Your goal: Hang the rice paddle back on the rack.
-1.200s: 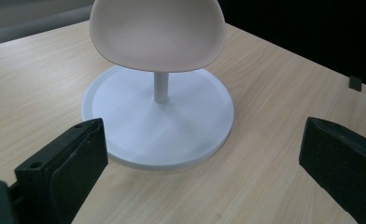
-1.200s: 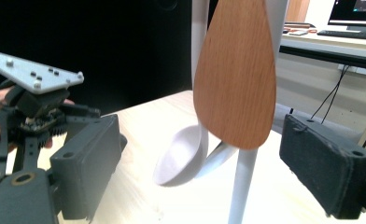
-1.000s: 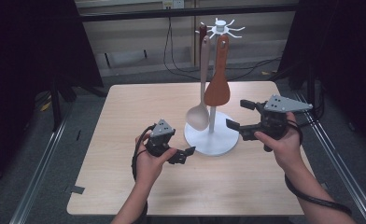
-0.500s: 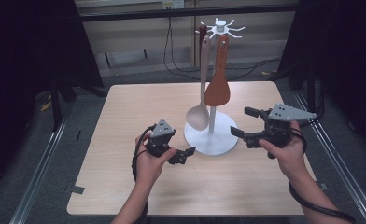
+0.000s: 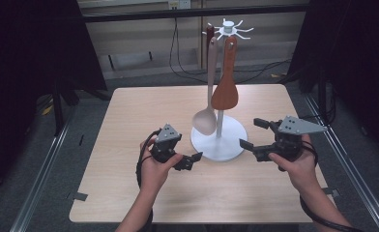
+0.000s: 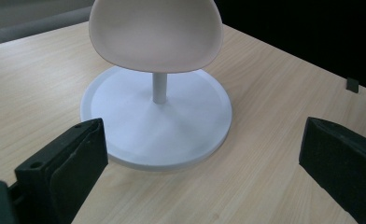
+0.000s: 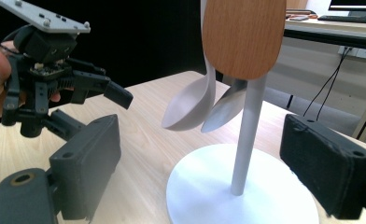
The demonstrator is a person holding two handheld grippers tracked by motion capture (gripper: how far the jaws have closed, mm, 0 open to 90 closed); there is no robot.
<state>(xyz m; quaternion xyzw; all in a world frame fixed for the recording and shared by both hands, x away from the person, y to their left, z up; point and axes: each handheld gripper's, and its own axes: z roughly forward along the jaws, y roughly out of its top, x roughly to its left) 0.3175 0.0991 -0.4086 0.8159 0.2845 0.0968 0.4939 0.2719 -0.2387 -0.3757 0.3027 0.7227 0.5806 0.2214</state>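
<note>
- Wood-topped table (image 5: 129, 193) in the high view: the left gripper (image 5: 193, 160) sits low, just left of the white stand (image 5: 220, 140), its jaws apart and aimed at the stand's base.
- The right gripper (image 5: 254, 134) is on the other side of the base, jaws wide apart, holding nothing; its tips lie just right of the rim.
- Between the two grippers rises the stand's post, with a pale spoon (image 5: 205, 121) and a brown spatula (image 5: 225, 92) hanging from the hooks on top; the spoon's bowl hangs above the base on the left gripper's side.
- Against the frame from a second ago, the right gripper has dropped lower and drawn back toward the person, away from the spatula; the left gripper has hardly shifted.
- Left gripper view: the jaws stand far apart at the bottom corners, with the stand's disc (image 6: 190, 126) straight ahead, close to the left pad. The spoon's bowl (image 6: 155, 32) hangs above the disc, in front of the post.
- Right gripper view: the jaws gape wide, and the post (image 7: 246, 140) stands between them, farther off. The spatula blade (image 7: 244, 35) hangs above, the spoon (image 7: 188, 107) to its left, and the left gripper (image 7: 111, 95) is beyond, open.
</note>
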